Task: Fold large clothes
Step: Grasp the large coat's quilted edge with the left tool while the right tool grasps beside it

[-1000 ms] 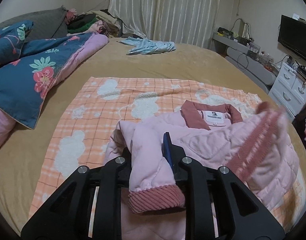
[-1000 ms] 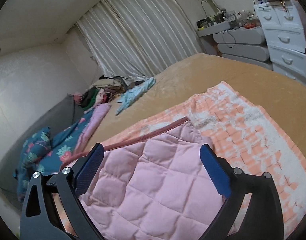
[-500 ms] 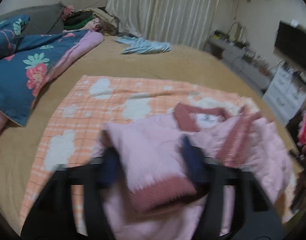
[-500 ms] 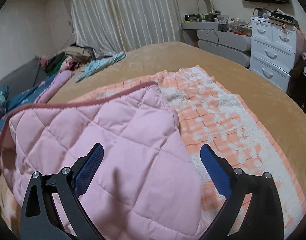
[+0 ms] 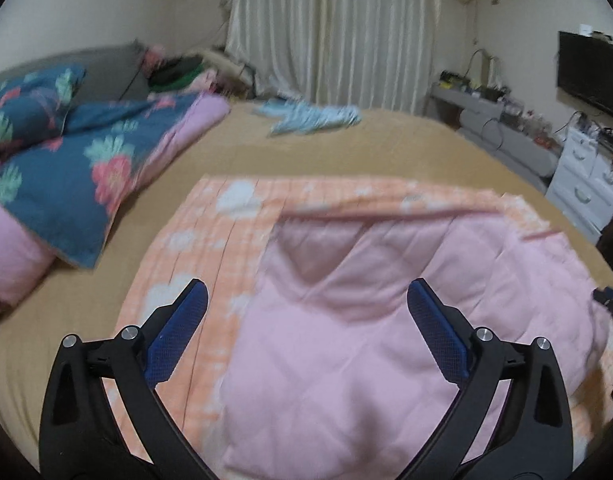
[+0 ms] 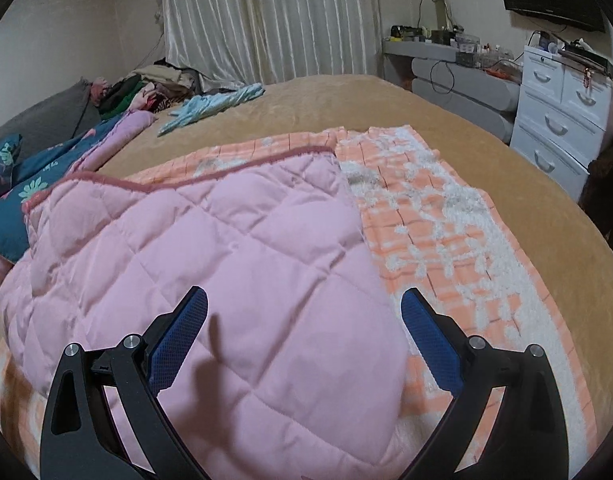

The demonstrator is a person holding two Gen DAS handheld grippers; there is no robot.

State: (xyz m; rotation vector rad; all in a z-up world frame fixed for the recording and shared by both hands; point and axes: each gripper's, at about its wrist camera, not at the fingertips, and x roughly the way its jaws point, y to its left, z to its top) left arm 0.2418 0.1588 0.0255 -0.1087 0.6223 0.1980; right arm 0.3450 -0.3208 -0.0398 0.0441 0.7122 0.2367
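A pink quilted jacket (image 5: 370,320) with dark pink trim lies folded over on an orange checked blanket (image 5: 210,248) on the bed. Its collar and sleeves are hidden under the folded body. My left gripper (image 5: 306,320) is open and empty, just above the jacket's near left part. In the right wrist view the same jacket (image 6: 210,256) lies flat on the blanket (image 6: 446,232). My right gripper (image 6: 304,320) is open and empty above the jacket's near right edge.
A blue floral quilt (image 5: 66,168) lies at the left of the tan bed (image 5: 346,152). A light blue garment (image 5: 310,118) lies at the far side, with a clothes pile (image 6: 154,88) behind. White drawers (image 6: 562,116) stand at the right.
My left gripper has let go of the sleeve cuff and opened. The jacket now lies folded over, collar covered. Both grippers have drawn back a little over the jacket.
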